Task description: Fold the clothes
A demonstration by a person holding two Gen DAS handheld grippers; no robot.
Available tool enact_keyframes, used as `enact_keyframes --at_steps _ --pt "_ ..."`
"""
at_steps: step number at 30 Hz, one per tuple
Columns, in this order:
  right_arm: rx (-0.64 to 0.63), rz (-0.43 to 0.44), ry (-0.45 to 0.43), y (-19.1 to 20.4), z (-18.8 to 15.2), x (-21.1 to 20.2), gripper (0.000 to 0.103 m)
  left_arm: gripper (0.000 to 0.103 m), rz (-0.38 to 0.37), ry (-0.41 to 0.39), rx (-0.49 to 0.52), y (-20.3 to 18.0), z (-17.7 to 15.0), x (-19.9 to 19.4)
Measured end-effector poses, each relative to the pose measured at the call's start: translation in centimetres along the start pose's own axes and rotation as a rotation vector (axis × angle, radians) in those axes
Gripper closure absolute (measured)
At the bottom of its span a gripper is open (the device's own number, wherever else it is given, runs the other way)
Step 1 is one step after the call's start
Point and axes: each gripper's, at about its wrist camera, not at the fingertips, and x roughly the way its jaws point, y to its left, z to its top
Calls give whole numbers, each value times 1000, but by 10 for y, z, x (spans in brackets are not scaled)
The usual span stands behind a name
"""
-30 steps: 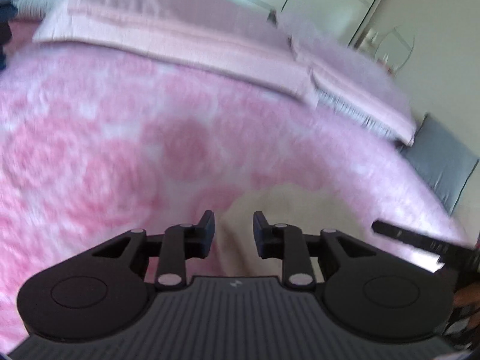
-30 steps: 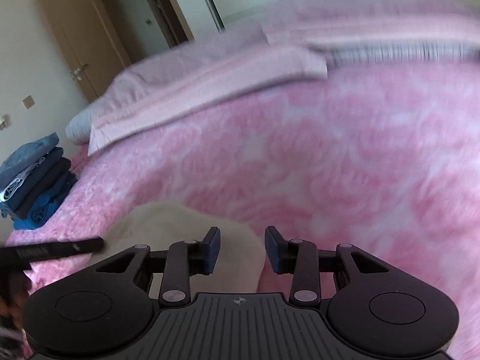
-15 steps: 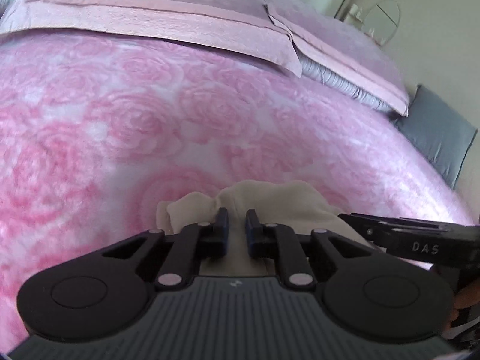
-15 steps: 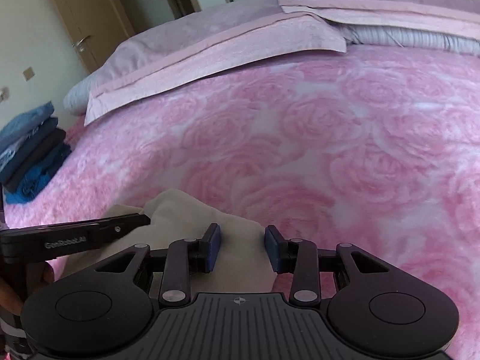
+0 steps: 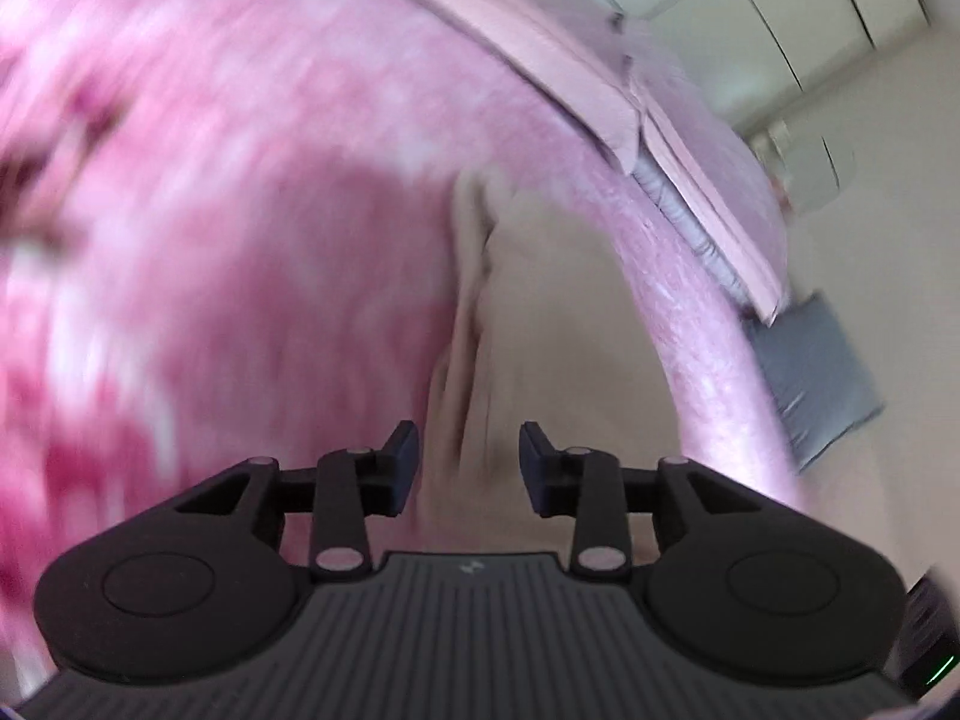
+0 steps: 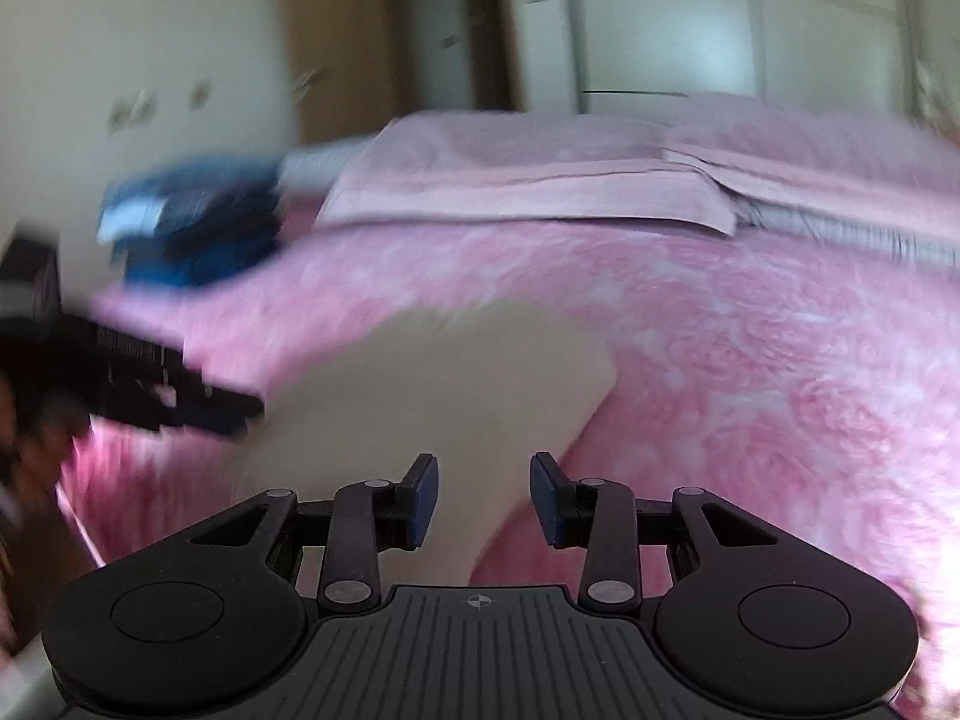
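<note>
A beige garment (image 5: 558, 312) lies spread on the pink rose-patterned bed cover (image 5: 240, 300); it also shows in the right wrist view (image 6: 432, 384). My left gripper (image 5: 469, 456) is open just above the garment's near part, holding nothing. My right gripper (image 6: 485, 495) is open over the garment's near right edge, holding nothing. The left gripper's fingers (image 6: 198, 405) show at the left of the right wrist view, at the garment's left edge. Both views are blurred by motion.
Pink pillows (image 6: 540, 186) lie at the bed's head. A stack of folded blue and dark clothes (image 6: 192, 228) sits at the bed's far left. A grey cushion (image 5: 810, 378) lies on the floor to the right. A door (image 6: 336, 36) and wardrobe stand behind.
My left gripper was nearly shut around a bunch of the beige garment half a second ago; it is now open. The garment now lies stretched out farther. Both cameras have swung.
</note>
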Motion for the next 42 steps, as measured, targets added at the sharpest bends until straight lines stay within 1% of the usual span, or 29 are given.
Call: enact_keyframes --at_steps 2,5,7,8,9,10,11,12,14,16,18,20,24,25,27,30,32,33,35,37,40,42 --pt "-78 -22 20 19 -8 1 65 69 -17 -3 -92 8 -10 0" --pt "-205 -62 34 46 -17 5 65 68 -68 -19 -212 16 -15 4" --pt "-285 -90 31 59 -22 9 65 66 -76 -41 -248 17 -15 4" --pt "-320 -105 31 64 -24 13 65 67 -73 -53 -246 17 -15 5" --pt "-343 -122 31 65 -26 18 66 73 -71 -61 -243 17 -16 7" --pt "-361 -142 24 66 -28 23 72 87 -76 -66 -232 17 -15 9" --pt "-374 -149 14 67 -29 25 87 97 -87 -72 -214 16 -15 9" --pt "-385 -150 4 67 -29 26 99 97 -95 -81 -186 14 -15 8" --pt "-405 -161 -14 64 -33 25 100 98 -92 -100 -97 6 -15 2" --pt "-416 -166 7 62 -38 26 101 98 -59 -90 -18 3 -18 2" --pt "-425 -162 41 60 -46 33 101 97 -25 -73 -7 9 -25 10" --pt "-418 -154 72 59 -51 40 101 97 1 -82 8 11 -31 14" --pt "-410 -155 112 58 -50 42 100 96 29 -84 72 -3 -31 8" --pt "-392 -144 129 56 -46 38 100 96 23 -86 78 -6 -29 4" --pt "-291 -107 118 46 -34 24 100 95 7 -103 92 -14 -23 -8" --pt "-36 -36 81 18 -14 7 100 93 10 -150 150 -33 -15 -21" --pt "144 8 55 -3 -3 7 99 93 18 -167 175 -43 -12 -20" --pt "222 38 56 -12 1 9 99 92 22 -176 188 -48 -11 -20" --pt "343 67 56 -24 5 15 99 92 32 -190 190 -52 -11 -20" --pt "388 77 62 -29 5 22 99 92 44 -203 196 -55 -14 -22" --pt "402 66 102 -32 3 32 99 92 63 -241 217 -59 -19 -35" --pt "416 68 117 -33 -1 35 99 92 56 -257 200 -59 -18 -43"
